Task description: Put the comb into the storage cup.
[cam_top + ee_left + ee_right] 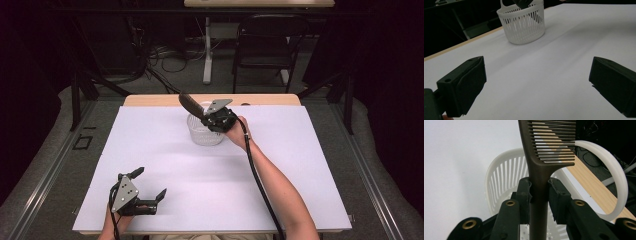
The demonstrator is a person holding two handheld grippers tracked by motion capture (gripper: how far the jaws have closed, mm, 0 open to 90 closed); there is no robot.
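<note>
High view: right gripper [200,114] clamps dark brown plastic comb [190,104] over white slotted plastic basket [205,131] at far table edge. Left gripper [150,186] idle near front edge, jaws apart, empty.

Left gripper view: basket [522,23] well apart ahead.

Right gripper view: comb handle [538,190] pinched between pads, teeth up. Advise: lower handle-first inside rim, clear of hoop handle [610,167], then release. No legible markings.

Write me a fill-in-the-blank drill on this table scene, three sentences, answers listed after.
1. The right hand-held gripper is shut on the handle of a dark brown plastic ____.
2. That gripper sits above a white slotted plastic basket, which stands on the ____ table cover.
3. The left hand-held gripper, near the table's front edge, has its jaws ____ with nothing between them.

Missing words: comb; white; open
</note>
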